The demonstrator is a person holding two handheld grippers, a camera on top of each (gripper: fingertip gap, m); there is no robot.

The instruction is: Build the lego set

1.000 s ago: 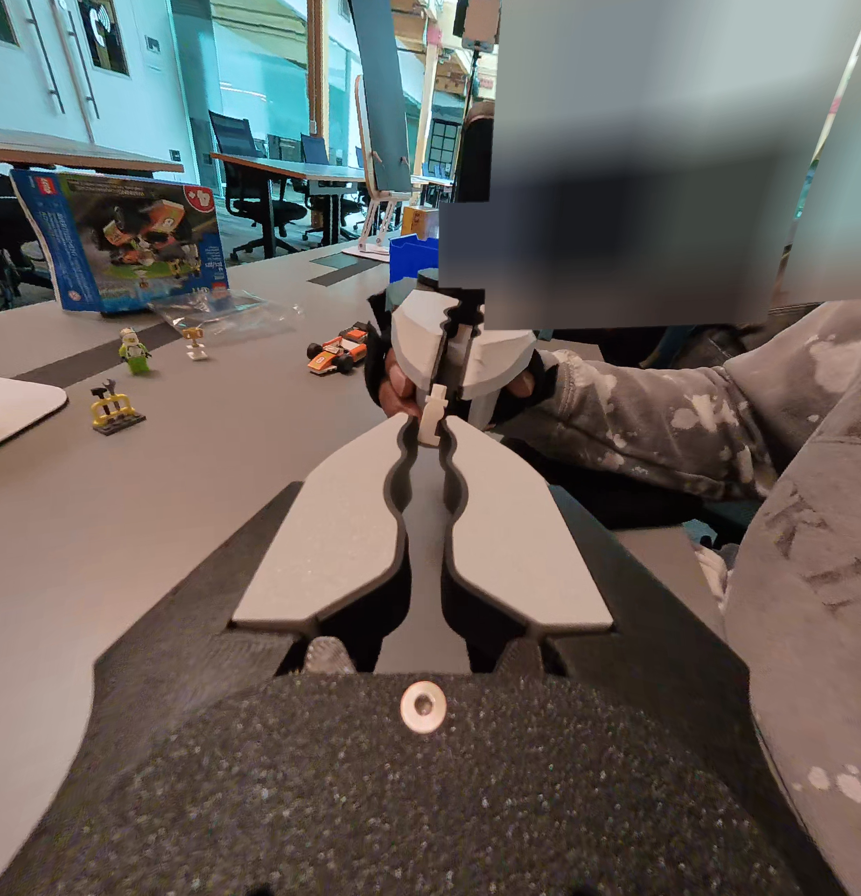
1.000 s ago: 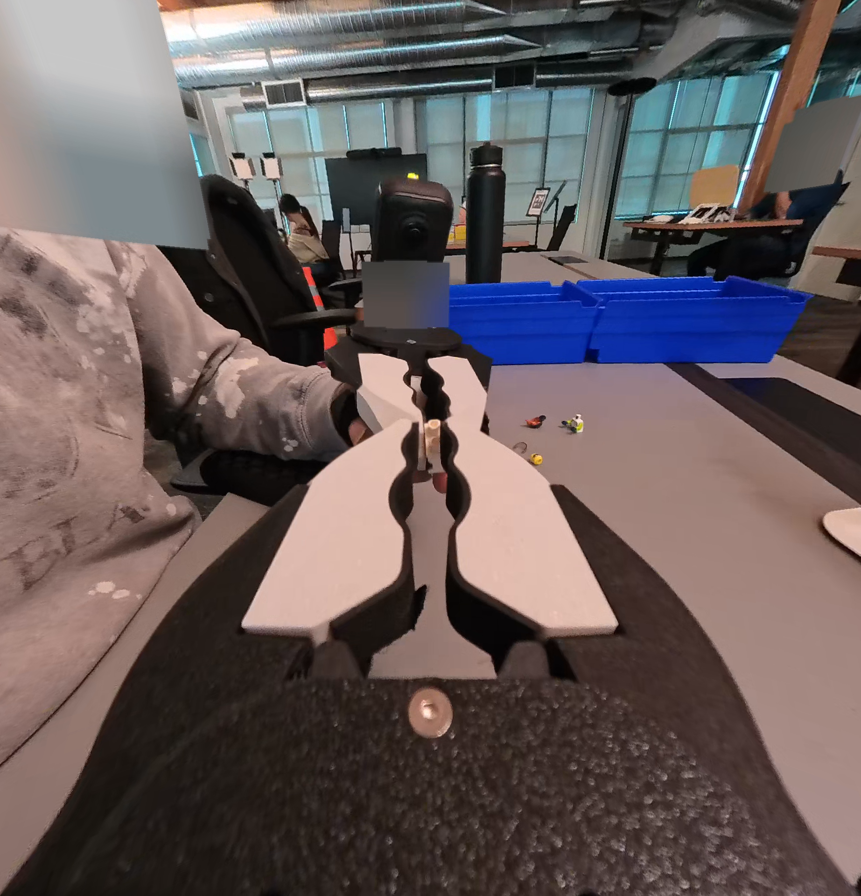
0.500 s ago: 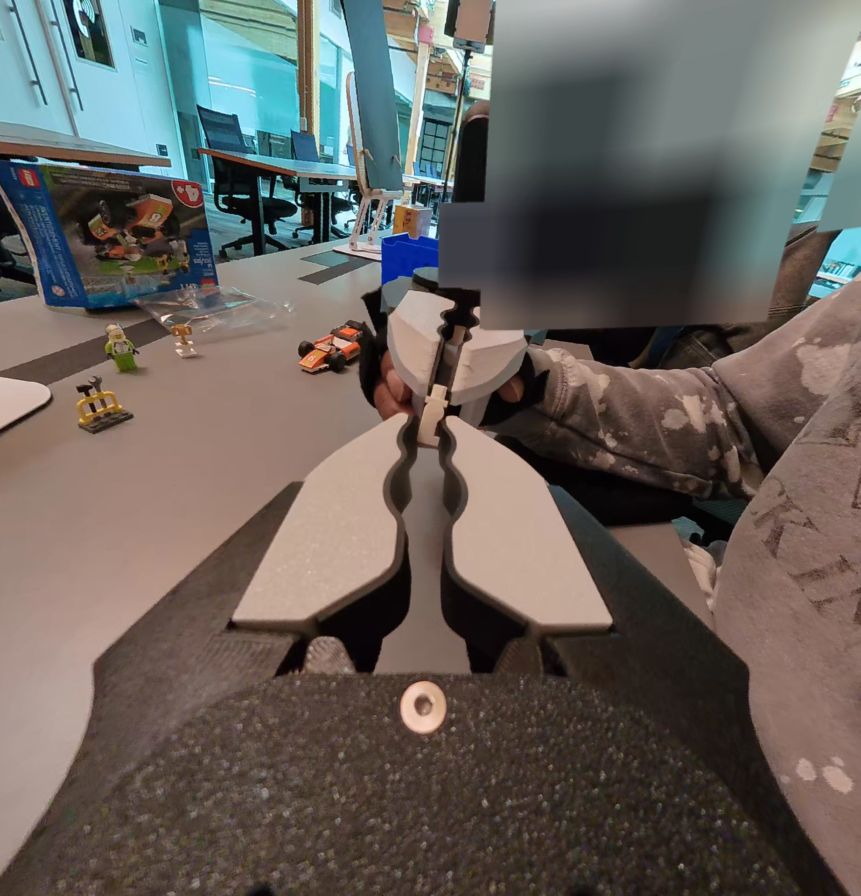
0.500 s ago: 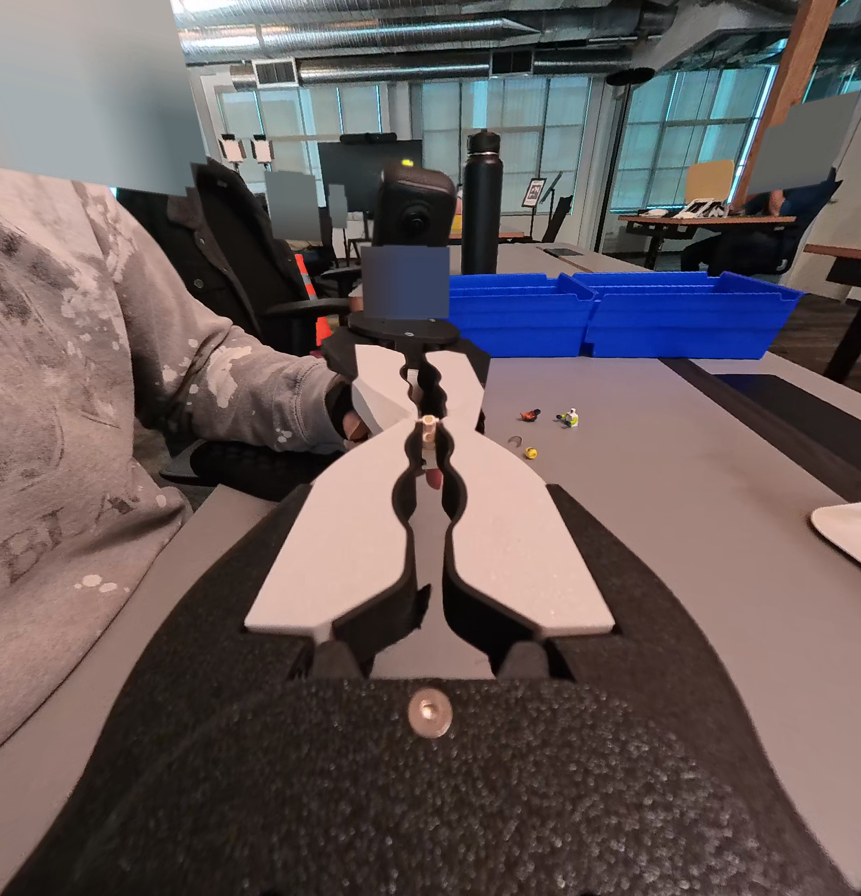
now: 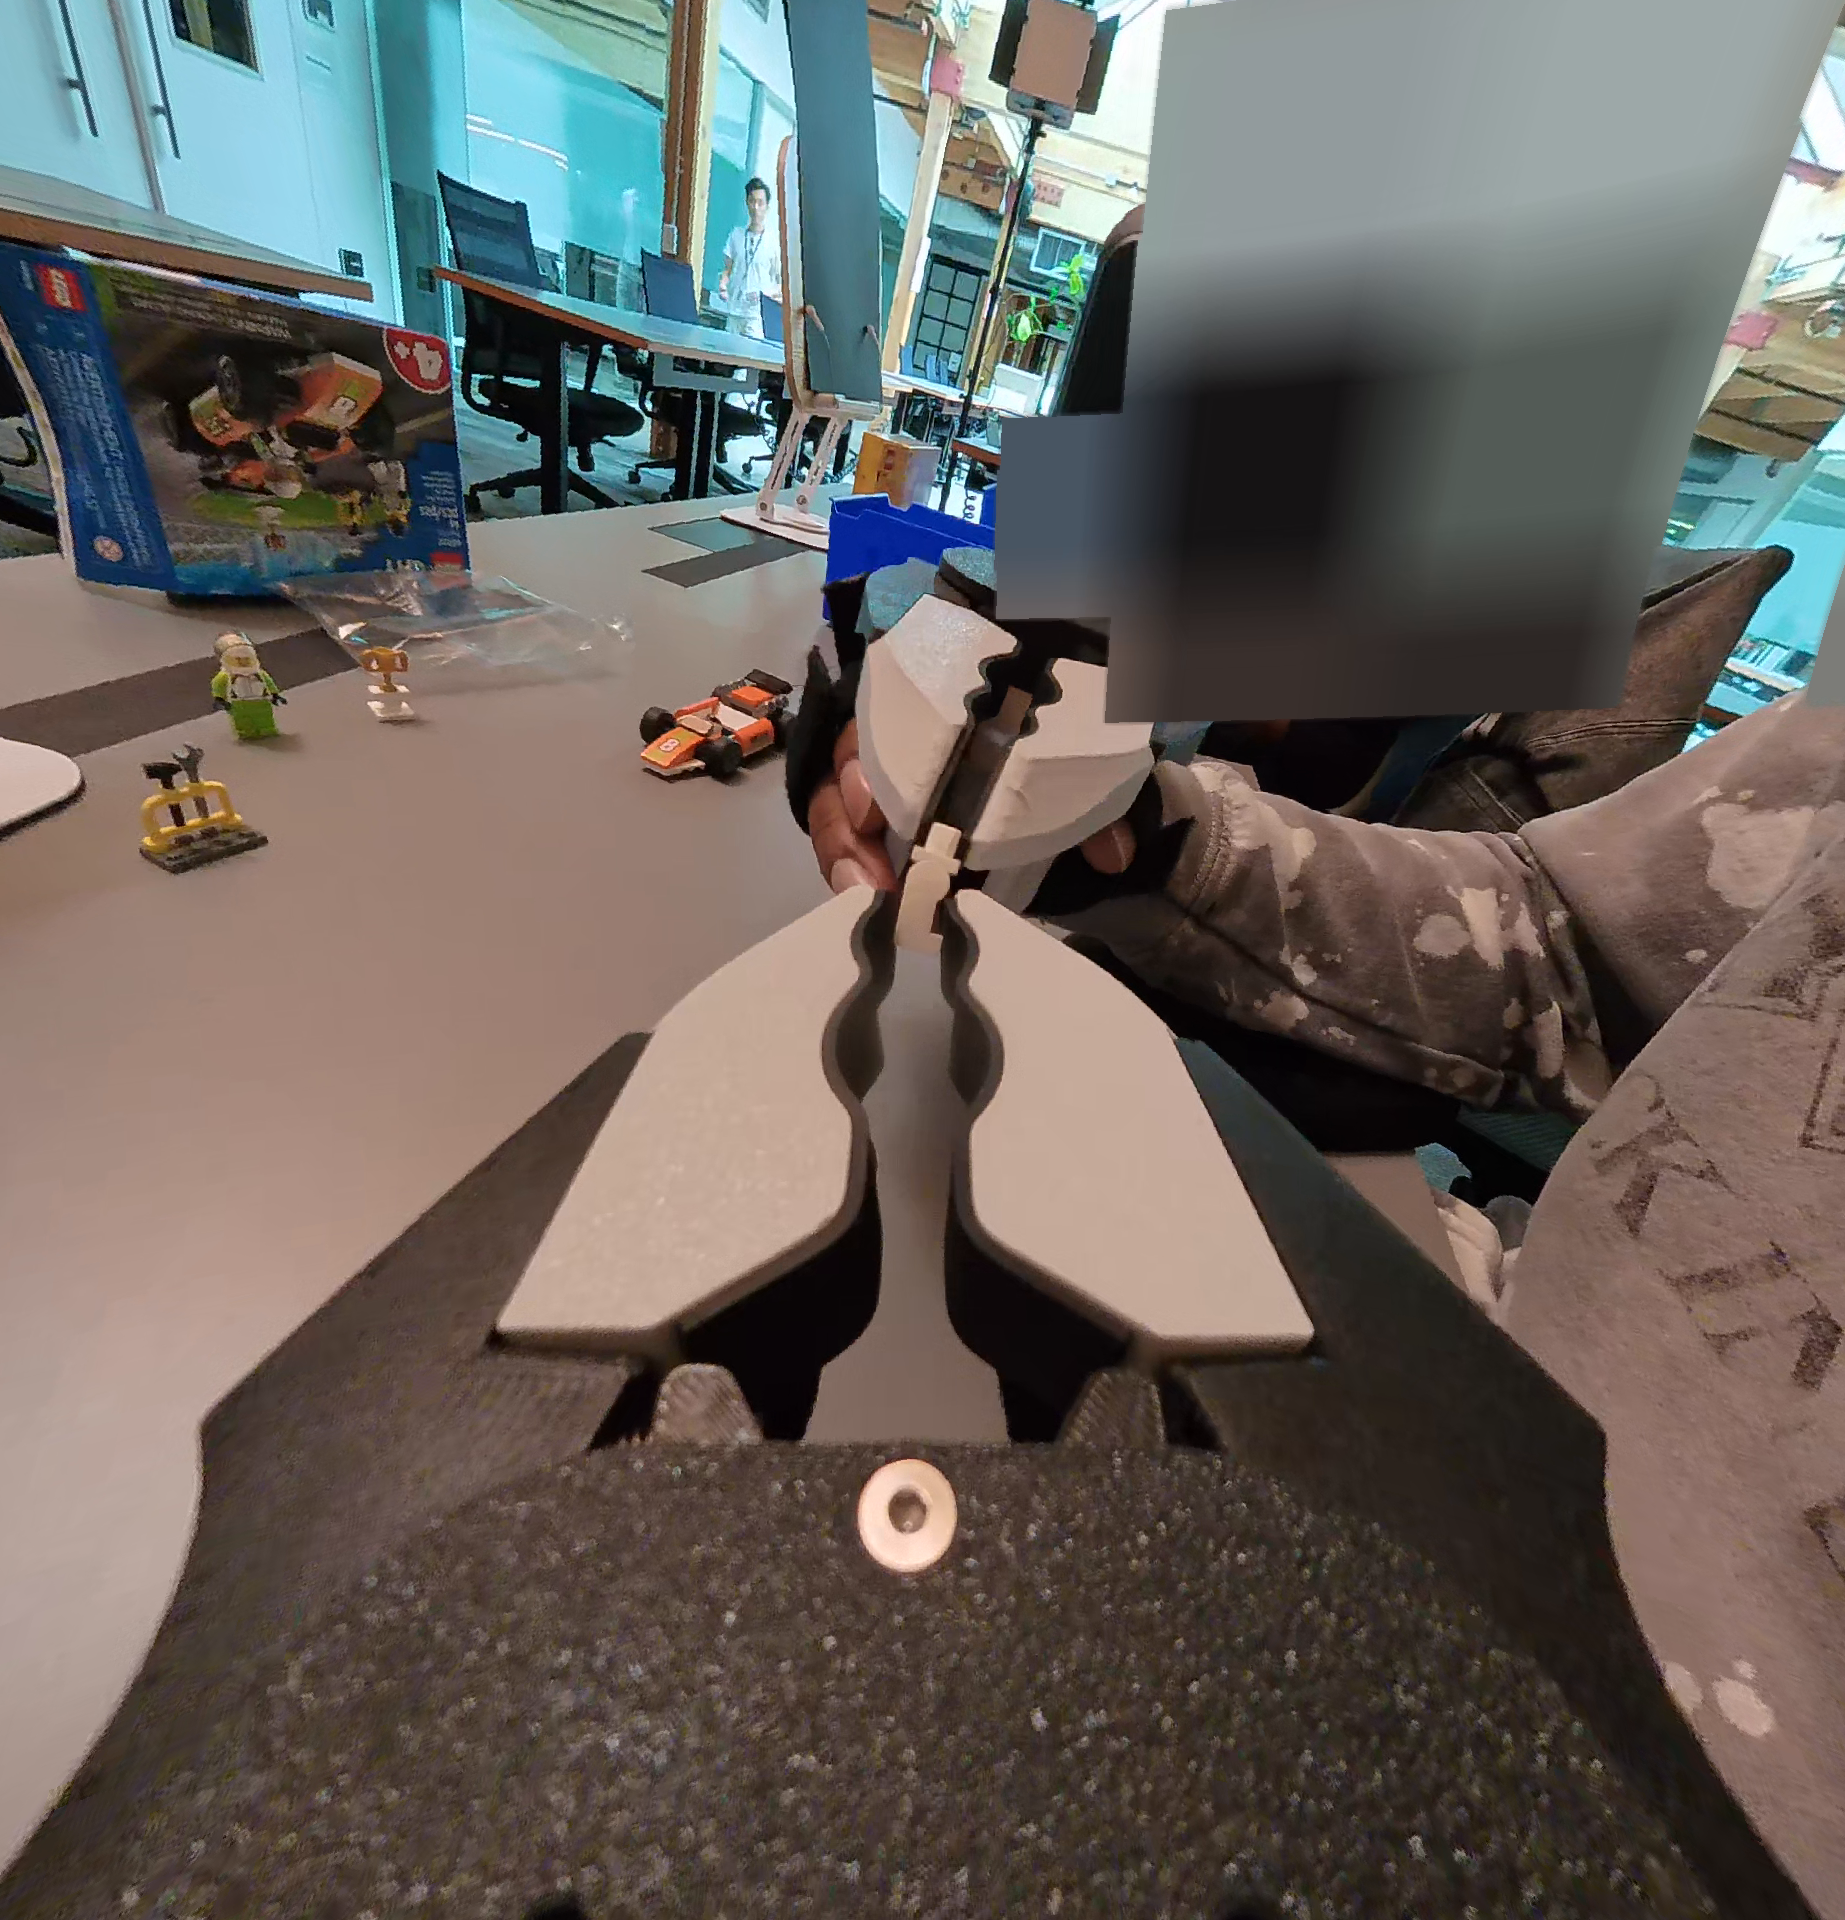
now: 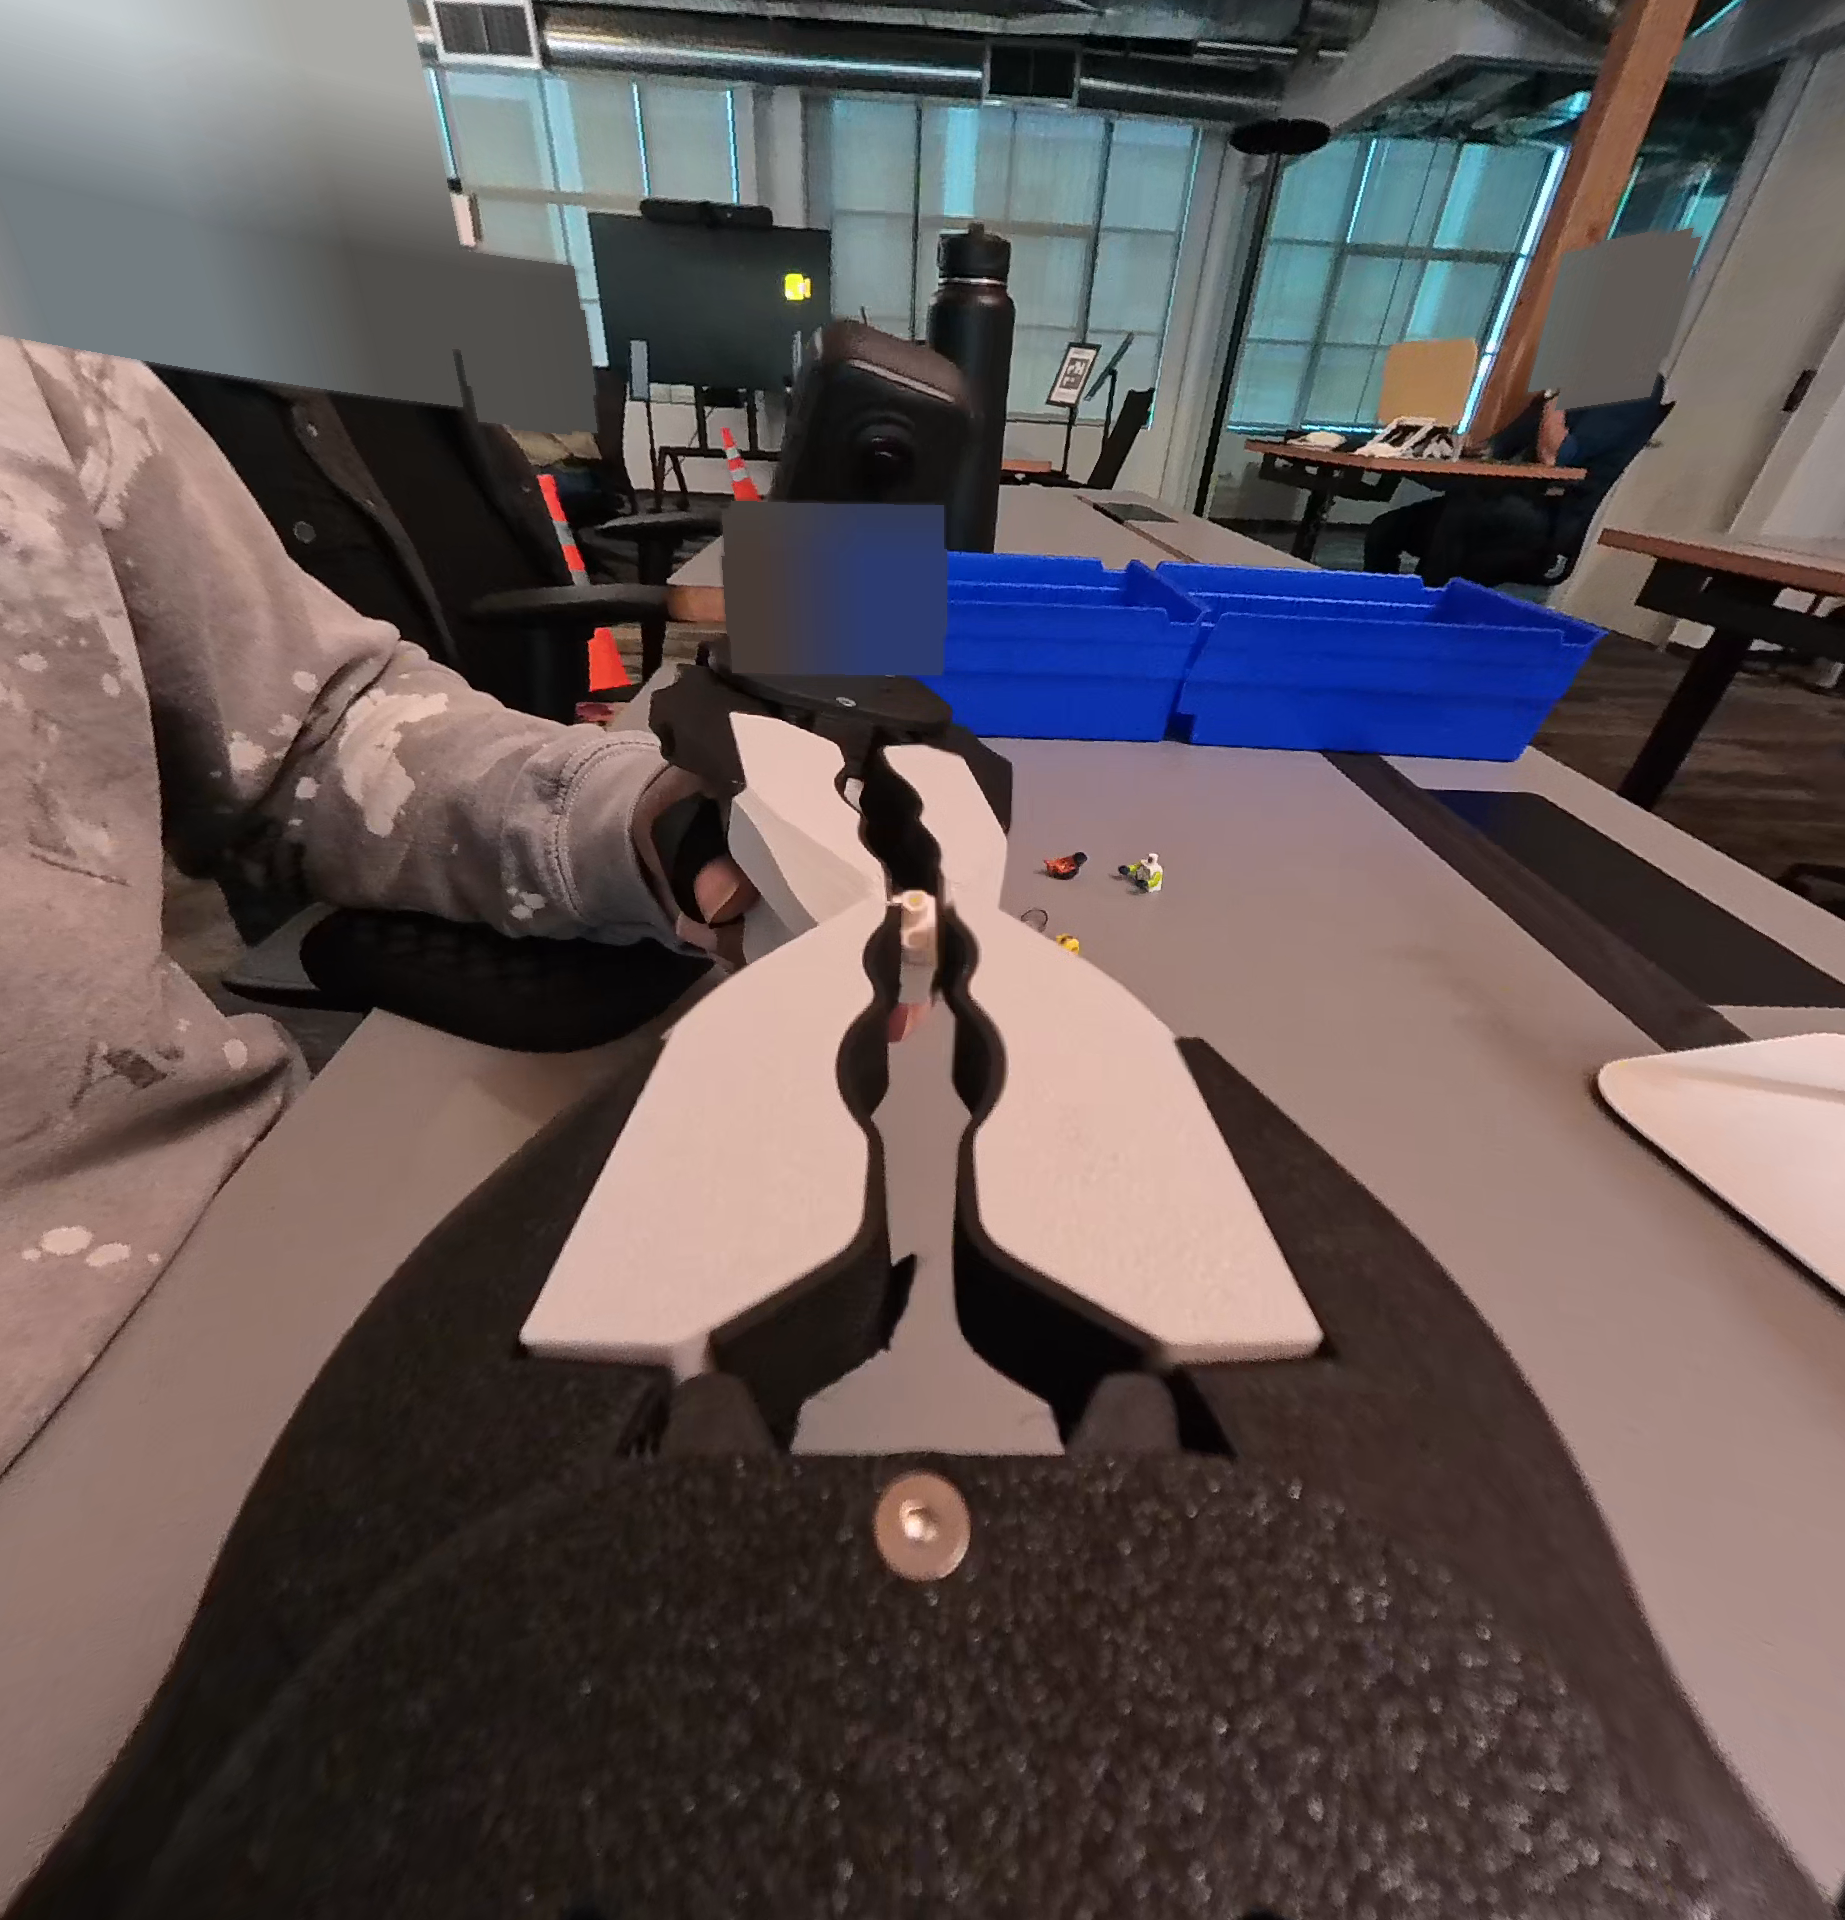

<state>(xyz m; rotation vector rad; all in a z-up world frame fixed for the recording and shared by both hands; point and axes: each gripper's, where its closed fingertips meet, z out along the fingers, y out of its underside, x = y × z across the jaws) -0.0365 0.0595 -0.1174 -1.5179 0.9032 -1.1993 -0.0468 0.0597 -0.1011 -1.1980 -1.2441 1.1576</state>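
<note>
at the tips of my two tools, raised above the grey table (image 5: 398,1039), sits one small white piece (image 5: 923,888), and both tools meet on it nose to nose. far off to the left of my left tool (image 5: 910,912) stand the box (image 5: 222,436), the green figure (image 5: 245,688), the little trophy (image 5: 388,681) and the yellow barrier (image 5: 193,816); the orange car (image 5: 715,722) is nearer, left of the tips. i judge these finished bits were parked there to keep the space under the tools free. my left tool is clenched on the lower end of the white piece. from the right tool's camera, the right tool (image 6: 916,951) is closed on the same white piece (image 6: 916,930), gripping it between the wavy inner edges. holding it from both ends lets me press or twist two parts together, i judge; whether they are already seated i cannot tell. right of the tips lie a few loose bits (image 6: 1141,871) and, well beyond, blue bins (image 6: 1344,665).
</note>
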